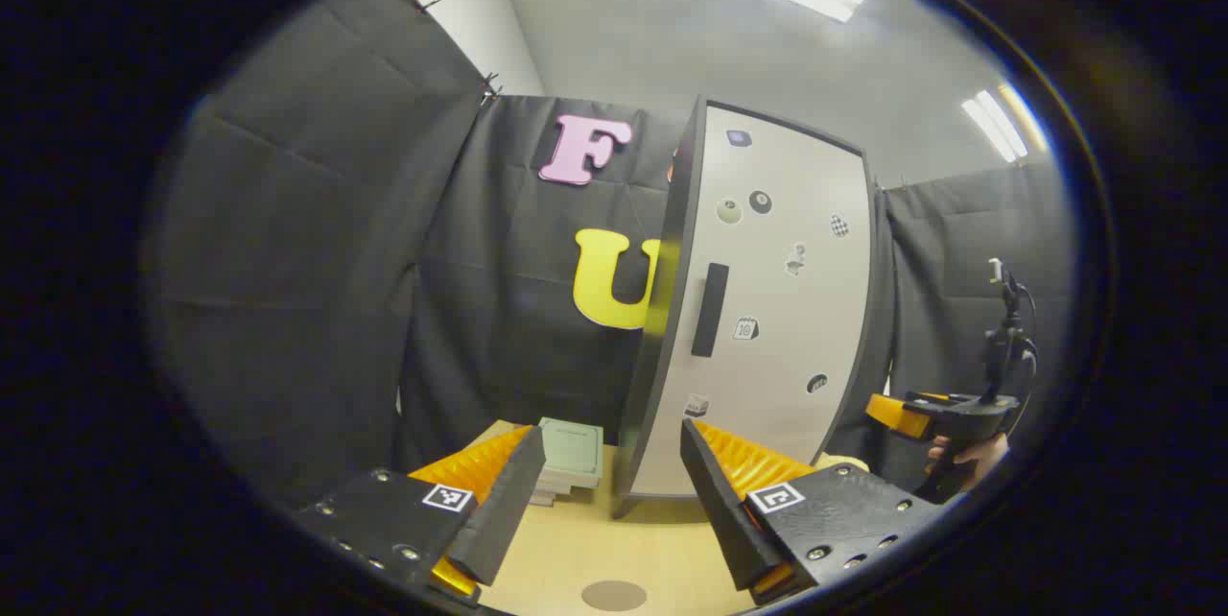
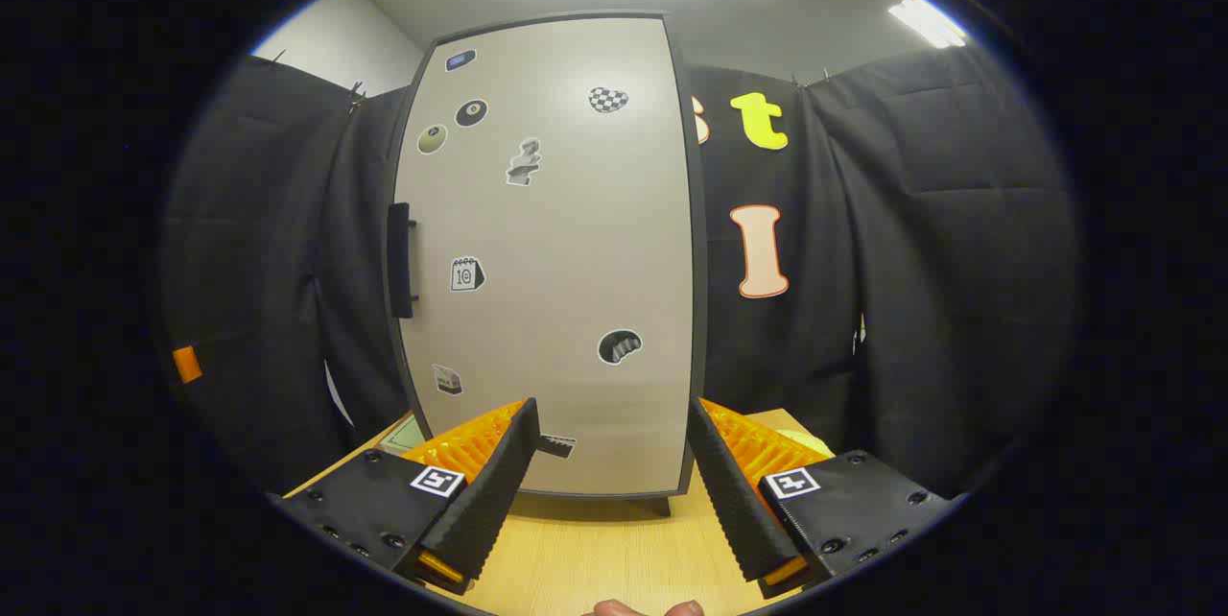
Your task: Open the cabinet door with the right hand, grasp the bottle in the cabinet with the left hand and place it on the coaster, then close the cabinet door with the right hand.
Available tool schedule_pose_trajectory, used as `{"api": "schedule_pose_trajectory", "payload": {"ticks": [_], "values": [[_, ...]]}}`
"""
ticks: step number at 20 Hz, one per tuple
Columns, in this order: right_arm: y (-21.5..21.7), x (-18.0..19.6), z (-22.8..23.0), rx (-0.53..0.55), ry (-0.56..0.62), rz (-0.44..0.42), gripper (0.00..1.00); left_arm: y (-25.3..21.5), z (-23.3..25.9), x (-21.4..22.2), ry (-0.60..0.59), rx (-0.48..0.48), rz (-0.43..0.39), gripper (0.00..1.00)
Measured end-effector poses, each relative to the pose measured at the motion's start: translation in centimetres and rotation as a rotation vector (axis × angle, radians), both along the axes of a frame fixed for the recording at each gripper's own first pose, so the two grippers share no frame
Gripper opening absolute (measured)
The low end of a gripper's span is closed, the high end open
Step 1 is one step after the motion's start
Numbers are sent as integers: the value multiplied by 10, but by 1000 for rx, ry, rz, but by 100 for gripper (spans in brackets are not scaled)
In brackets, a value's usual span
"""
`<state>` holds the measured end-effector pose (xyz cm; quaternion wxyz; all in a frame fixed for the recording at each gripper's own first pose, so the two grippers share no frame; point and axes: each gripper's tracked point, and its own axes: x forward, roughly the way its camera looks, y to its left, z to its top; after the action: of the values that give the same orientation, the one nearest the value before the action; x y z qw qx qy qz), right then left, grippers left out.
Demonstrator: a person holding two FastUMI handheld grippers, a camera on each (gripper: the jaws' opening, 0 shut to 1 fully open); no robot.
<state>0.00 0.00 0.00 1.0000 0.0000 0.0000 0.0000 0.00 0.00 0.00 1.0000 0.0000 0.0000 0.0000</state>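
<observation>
The cabinet's pale door (image 2: pixel 547 251) carries several stickers and stands closed, its dark handle (image 2: pixel 399 261) on the left edge. My right gripper (image 2: pixel 611 414) is open in front of the door's lower part, not touching it. In the left gripper view the cabinet (image 1: pixel 767 309) is seen at an angle, with its handle (image 1: pixel 709 309) facing right. My left gripper (image 1: pixel 611 448) is open and holds nothing. A round brown coaster (image 1: pixel 614 595) lies on the table just below it. The bottle is hidden behind the door. The right gripper (image 1: pixel 911 413), held by a hand (image 1: pixel 969 455), appears at the far right.
A small stack of greenish books (image 1: pixel 571 458) lies on the wooden table (image 1: pixel 595 549) left of the cabinet. Black cloth walls close in the booth on all sides. Two fingertips of a person (image 2: pixel 641 608) peek in at the bottom of the right gripper view.
</observation>
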Motion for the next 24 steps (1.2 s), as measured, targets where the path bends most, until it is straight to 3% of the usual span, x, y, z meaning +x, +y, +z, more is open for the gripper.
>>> {"api": "schedule_pose_trajectory", "payload": {"ticks": [7,12,24], "values": [[4,-4,32,8,-30,-10,97,-13,11,0,12,111,-6,86],[7,-17,46,-9,-68,-22,96,-3,-1,9,64,-6,-34,87],[12,-31,56,-14,-61,-2,97,33,-17,17,70,-28,5,88]]}}
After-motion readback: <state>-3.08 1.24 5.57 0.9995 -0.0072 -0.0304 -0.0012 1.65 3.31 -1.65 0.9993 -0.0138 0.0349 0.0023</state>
